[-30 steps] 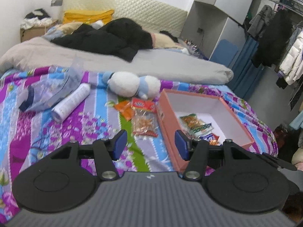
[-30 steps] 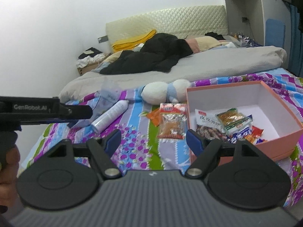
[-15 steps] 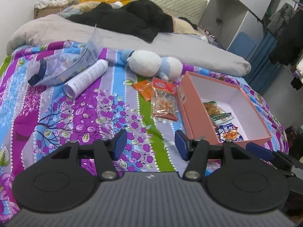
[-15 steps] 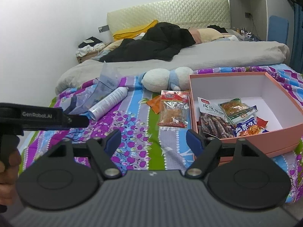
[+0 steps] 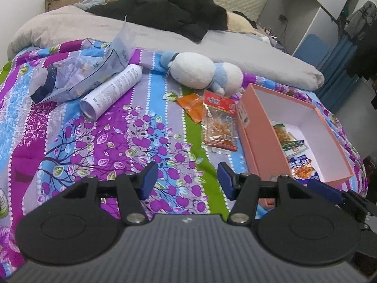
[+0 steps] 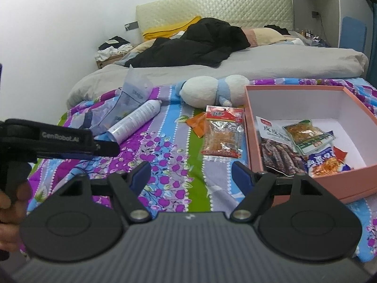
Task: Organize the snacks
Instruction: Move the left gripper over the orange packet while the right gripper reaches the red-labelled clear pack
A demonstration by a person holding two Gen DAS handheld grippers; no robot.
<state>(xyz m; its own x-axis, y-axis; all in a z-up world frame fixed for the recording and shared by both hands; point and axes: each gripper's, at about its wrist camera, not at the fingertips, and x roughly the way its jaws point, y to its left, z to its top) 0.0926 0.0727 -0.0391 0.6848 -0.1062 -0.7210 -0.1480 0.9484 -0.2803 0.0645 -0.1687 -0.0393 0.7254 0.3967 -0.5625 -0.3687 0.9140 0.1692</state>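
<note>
A pink open box (image 5: pixel 264 127) (image 6: pixel 253 141) lies on the flowered bedspread with several snack packets inside (image 6: pixel 304 139). Left of it lie a clear red-topped snack bag (image 5: pixel 220 122) (image 6: pixel 222 133) and a small orange packet (image 5: pixel 192 106) (image 6: pixel 196 122). My left gripper (image 5: pixel 187 180) hovers open over the bedspread, short of the red-topped bag, nothing between its fingers. My right gripper (image 6: pixel 190 176) is open too, just in front of the same bag and the box's near left corner. In the right wrist view the left gripper's body (image 6: pixel 56 139) shows at the left, held by a hand (image 6: pixel 11 202).
A white spray can (image 5: pixel 113 90) (image 6: pixel 136 120) and a crumpled clear plastic bag (image 5: pixel 77 75) lie at the left. A white and blue plush toy (image 5: pixel 202 73) (image 6: pixel 212 90) sits behind the snacks. Grey duvet and dark clothes (image 5: pixel 165 11) cover the far bed.
Both grippers have come down and forward toward the bedspread, so the snacks and box look nearer and larger. Their jaws have kept the same width. Nothing on the bed has moved.
</note>
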